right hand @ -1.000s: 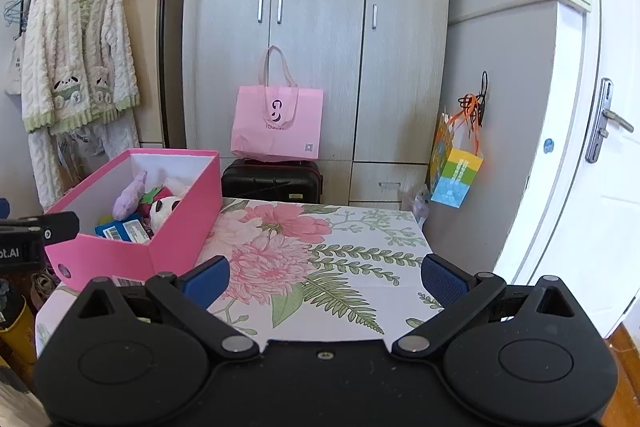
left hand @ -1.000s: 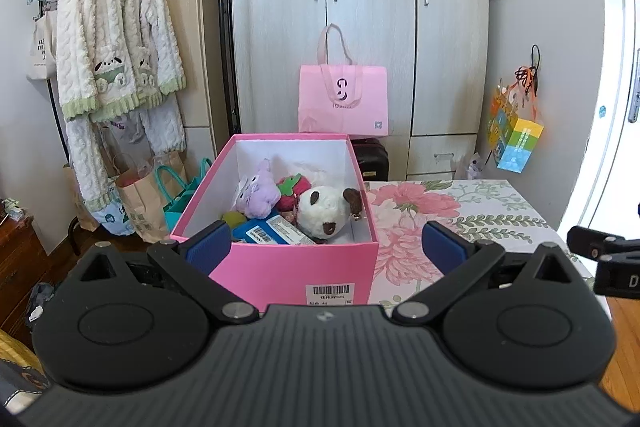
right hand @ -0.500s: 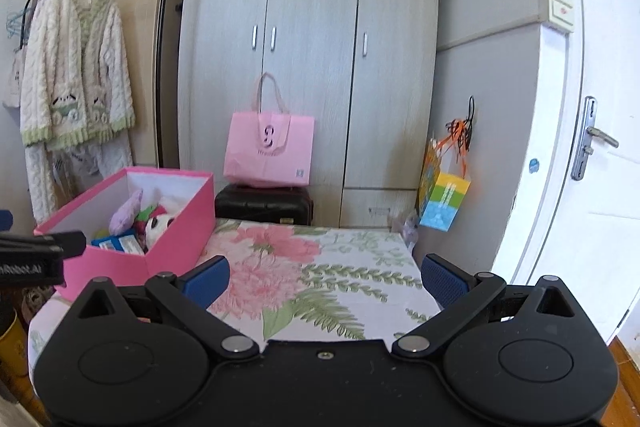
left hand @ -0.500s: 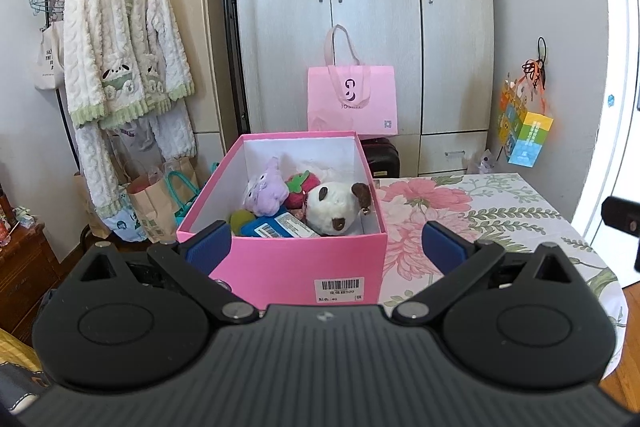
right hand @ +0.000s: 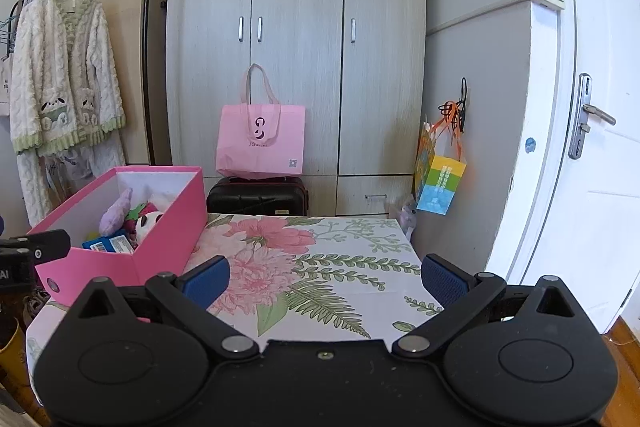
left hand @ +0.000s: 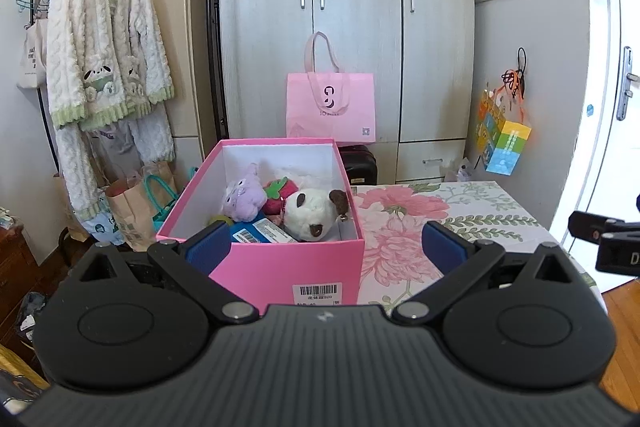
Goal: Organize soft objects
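A pink open box (left hand: 280, 269) stands on the left of a floral-cloth table (left hand: 420, 227). Inside lie a purple plush (left hand: 244, 197), a red strawberry plush (left hand: 278, 193), a white panda plush (left hand: 312, 215) and a blue packet (left hand: 260, 235). My left gripper (left hand: 326, 251) is open and empty, just in front of the box. My right gripper (right hand: 324, 277) is open and empty over the table's near edge, right of the box (right hand: 120, 263). The plush toys (right hand: 132, 219) also show in the right wrist view.
A grey wardrobe (left hand: 344, 27) stands behind the table with a pink tote bag (left hand: 330, 107) on a black suitcase (right hand: 258, 197). A fluffy white cardigan (left hand: 104, 55) hangs on a rack at left. A coloured bag (right hand: 438, 179) hangs at right beside a white door (right hand: 580, 147).
Both grippers have drawn back and tilted up a little, so more of the wardrobe shows. Both stay open and empty. The box and toys have not moved.
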Demonstrator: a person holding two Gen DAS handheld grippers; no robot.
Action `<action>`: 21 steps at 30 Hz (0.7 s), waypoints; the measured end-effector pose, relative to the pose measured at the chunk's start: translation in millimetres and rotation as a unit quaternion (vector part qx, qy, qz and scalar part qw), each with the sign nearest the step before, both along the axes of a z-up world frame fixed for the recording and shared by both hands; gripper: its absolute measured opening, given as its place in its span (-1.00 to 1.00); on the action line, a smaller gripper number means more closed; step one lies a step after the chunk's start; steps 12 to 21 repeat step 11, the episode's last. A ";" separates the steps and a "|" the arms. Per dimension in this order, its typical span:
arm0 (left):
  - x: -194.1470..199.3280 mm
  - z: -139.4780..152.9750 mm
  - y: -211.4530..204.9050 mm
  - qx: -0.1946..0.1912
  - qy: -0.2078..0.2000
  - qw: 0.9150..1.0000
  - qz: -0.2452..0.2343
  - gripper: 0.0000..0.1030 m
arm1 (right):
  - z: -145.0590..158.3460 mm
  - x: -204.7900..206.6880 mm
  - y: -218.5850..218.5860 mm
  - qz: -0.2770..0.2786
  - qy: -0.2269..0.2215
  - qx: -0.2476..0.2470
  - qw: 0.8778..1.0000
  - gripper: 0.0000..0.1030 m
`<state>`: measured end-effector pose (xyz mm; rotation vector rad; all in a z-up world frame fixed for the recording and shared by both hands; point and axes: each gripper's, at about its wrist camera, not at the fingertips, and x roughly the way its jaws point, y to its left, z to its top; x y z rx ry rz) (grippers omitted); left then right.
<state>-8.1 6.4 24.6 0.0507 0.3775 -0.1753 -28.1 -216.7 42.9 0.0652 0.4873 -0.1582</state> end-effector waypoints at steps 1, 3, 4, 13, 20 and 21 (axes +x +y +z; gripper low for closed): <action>-0.1 -0.2 0.1 0.001 -0.002 1.000 0.002 1.00 | -0.4 -0.1 1.3 0.001 0.001 0.000 1.000 1.00; 0.0 -0.8 -0.5 0.003 -0.005 1.000 0.005 1.00 | -1.7 1.3 2.5 0.003 0.003 -0.001 1.000 1.00; 0.3 -1.1 -0.6 0.002 -0.005 1.000 0.005 1.00 | -2.4 1.9 2.4 0.003 0.004 -0.001 1.000 1.00; 3.4 -1.6 0.1 0.002 -0.002 1.000 0.006 1.00 | -5.2 6.5 2.9 0.004 0.011 -0.001 1.000 1.00; 3.4 -1.6 0.1 0.002 -0.002 1.000 0.006 1.00 | -5.2 6.5 2.9 0.004 0.011 -0.001 1.000 1.00; 3.4 -1.6 0.1 0.002 -0.002 1.000 0.006 1.00 | -5.2 6.5 2.9 0.004 0.011 -0.001 1.000 1.00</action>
